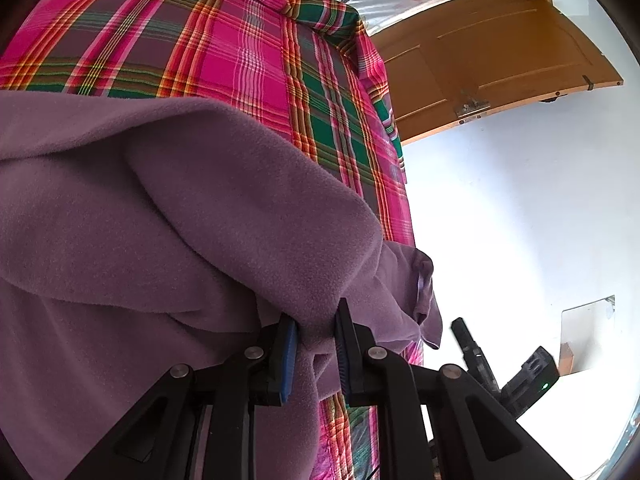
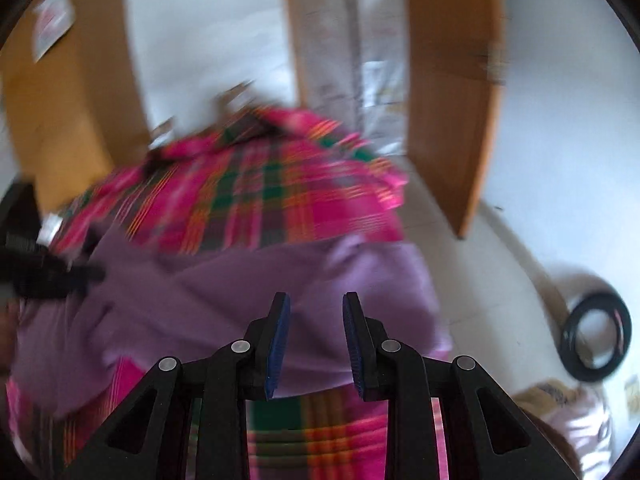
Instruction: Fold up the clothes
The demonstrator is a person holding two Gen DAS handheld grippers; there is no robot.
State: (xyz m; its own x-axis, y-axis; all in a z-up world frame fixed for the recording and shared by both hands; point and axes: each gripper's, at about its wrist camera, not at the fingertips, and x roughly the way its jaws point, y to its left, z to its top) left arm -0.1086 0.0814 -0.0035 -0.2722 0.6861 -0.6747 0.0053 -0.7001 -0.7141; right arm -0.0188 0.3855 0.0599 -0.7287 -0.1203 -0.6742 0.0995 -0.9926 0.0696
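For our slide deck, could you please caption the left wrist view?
Left gripper pinching a fold of purple fleece over a plaid bedsheet.

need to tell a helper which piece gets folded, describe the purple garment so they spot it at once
Find the bed under the pink, green and orange plaid sheet. On its near end lies the purple fleece garment, bunched in soft folds, one fold between the left gripper jaws. It is the only plain, fuzzy, single-colour cloth against all that plaid.
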